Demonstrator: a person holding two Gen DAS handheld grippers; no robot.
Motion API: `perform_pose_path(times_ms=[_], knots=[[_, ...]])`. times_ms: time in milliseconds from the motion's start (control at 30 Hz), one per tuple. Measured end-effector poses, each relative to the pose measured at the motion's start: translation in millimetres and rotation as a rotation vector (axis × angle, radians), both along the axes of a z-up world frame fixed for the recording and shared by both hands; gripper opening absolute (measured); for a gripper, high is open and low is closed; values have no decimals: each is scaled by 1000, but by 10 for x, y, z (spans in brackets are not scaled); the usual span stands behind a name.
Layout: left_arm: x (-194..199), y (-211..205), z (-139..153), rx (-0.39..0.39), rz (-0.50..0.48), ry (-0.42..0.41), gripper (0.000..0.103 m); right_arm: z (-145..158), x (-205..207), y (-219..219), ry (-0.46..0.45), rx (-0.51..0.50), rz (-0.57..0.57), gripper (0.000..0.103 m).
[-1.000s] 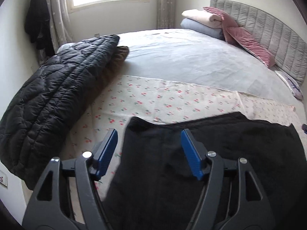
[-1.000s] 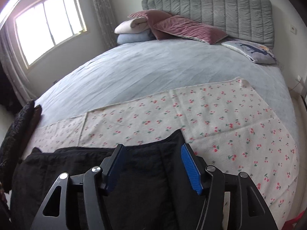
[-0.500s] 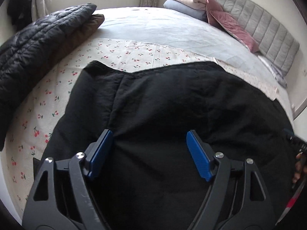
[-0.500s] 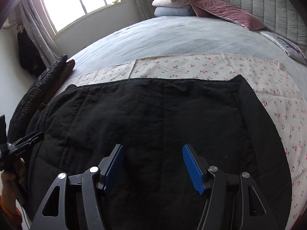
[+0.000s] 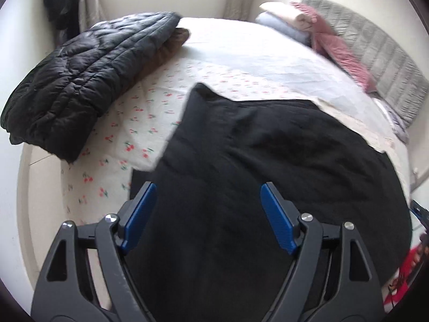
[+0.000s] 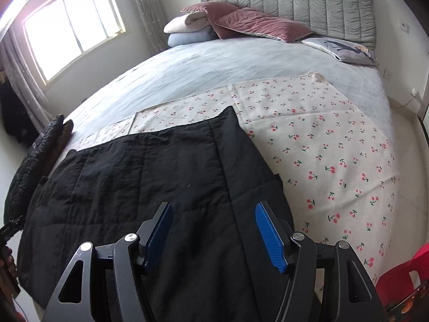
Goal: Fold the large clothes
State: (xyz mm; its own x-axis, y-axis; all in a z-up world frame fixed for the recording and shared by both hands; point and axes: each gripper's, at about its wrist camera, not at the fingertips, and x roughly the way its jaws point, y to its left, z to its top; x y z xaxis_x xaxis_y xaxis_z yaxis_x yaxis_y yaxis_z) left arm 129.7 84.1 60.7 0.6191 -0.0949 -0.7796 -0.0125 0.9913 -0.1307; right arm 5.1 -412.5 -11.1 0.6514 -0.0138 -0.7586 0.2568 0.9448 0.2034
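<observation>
Grippers nearest: left gripper [image 5: 207, 214] and right gripper [image 6: 214, 234], each with blue jaws apart, holding nothing, above a black quilted garment [image 6: 150, 187] spread on a cherry-print sheet [image 6: 335, 147]. Beyond, a folded black puffer jacket [image 5: 80, 80], pillows [image 6: 241, 22] and grey headboard [image 6: 308, 2].

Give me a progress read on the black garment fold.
Done: black garment lies spread flat on the cherry-print sheet. In hand: nothing; left gripper and right gripper both hang open over it. Left: the folds themselves; no completed fold is visible. A black quilted jacket sits aside, already bundled.
</observation>
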Motion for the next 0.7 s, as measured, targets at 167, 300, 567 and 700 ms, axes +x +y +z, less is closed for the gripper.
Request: perform_pose_path(times_ms=[167,300,567,700], knots=[[-402,-222,-214,100,-74,26,87,-195,-200,115,49,36,54,68],[-622,-234,-409,219,-62,-15,87,-372,-445,-32,41,65,19,68],[-1055,-715,39,124,-55,8,87,38,-787,423,49,-79,25,71],[-1339,-1085,123,84,-94,6,97,161,-983,805,11,-118,69,78]])
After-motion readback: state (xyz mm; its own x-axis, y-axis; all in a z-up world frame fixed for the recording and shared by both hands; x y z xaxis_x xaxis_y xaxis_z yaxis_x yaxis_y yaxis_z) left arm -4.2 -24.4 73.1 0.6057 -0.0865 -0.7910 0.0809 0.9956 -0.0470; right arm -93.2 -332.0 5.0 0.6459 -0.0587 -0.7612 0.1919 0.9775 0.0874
